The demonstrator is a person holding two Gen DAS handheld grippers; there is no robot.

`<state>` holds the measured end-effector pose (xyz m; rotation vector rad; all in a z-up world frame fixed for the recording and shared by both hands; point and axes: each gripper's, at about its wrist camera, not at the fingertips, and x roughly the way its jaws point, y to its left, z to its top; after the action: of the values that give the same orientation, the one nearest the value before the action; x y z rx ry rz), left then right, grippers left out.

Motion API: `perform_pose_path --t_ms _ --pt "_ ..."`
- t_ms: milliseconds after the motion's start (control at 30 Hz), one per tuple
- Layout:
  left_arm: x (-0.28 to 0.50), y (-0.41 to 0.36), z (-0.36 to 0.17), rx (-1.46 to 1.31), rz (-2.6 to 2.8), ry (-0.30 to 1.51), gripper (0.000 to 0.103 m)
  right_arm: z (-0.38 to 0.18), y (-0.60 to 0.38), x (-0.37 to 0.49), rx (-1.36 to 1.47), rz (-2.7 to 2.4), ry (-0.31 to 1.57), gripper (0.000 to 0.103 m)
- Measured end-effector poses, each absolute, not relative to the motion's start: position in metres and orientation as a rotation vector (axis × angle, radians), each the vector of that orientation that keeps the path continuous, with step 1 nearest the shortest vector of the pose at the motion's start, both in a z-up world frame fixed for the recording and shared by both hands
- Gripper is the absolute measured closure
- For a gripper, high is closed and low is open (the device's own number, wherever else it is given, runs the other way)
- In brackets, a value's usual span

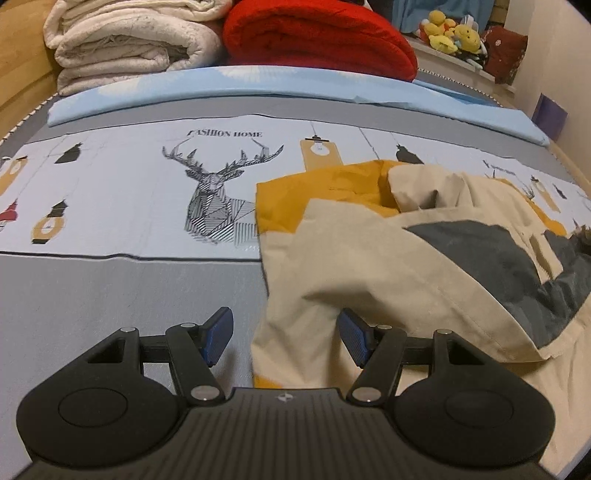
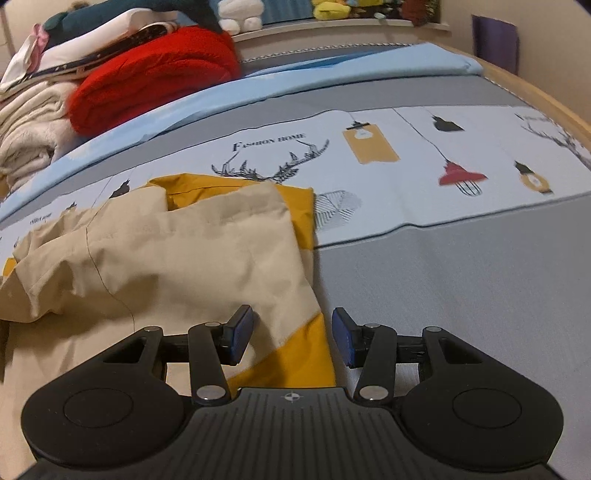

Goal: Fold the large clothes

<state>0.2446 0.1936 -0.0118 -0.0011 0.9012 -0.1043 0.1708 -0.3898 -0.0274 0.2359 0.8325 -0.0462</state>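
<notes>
A large beige, mustard-yellow and dark grey jacket (image 1: pixel 388 258) lies partly folded on the bed. In the left wrist view it fills the right half, and my left gripper (image 1: pixel 286 338) is open with the jacket's near left edge between its blue pads. In the right wrist view the jacket (image 2: pixel 166 254) fills the left half. My right gripper (image 2: pixel 293 339) is open with the jacket's near right edge and yellow hem between its pads. Neither gripper holds the cloth.
The bed sheet (image 1: pixel 129 192) is grey and white with a deer print. A folded light-blue cover (image 1: pixel 258 85) lies across the back. A red blanket (image 1: pixel 317 37) and a cream blanket (image 1: pixel 122 44) are stacked behind it. Plush toys (image 1: pixel 454 35) sit on a ledge.
</notes>
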Motion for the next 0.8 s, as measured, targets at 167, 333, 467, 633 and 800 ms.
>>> perform_pose_path --t_ms 167,333,467,633,800 --pt "0.257 0.198 -0.01 -0.024 -0.159 0.894 0.099 -0.031 -0.385 0.183 0.189 -0.035 0.835 0.055" --pt "0.257 0.21 0.013 -0.096 -0.21 0.82 0.103 -0.029 -0.382 0.186 0.143 -0.01 0.811 0.099" --pt "0.255 0.222 0.042 -0.176 -0.225 0.695 0.103 -0.004 -0.389 0.18 0.159 0.014 0.707 0.102" --pt "0.272 0.243 0.064 -0.357 -0.193 0.502 0.103 0.05 -0.412 0.164 0.329 0.006 0.406 0.102" --pt "0.336 0.217 0.009 -0.224 -0.052 0.788 0.103 0.038 -0.425 0.2 0.458 -0.108 0.406 0.102"
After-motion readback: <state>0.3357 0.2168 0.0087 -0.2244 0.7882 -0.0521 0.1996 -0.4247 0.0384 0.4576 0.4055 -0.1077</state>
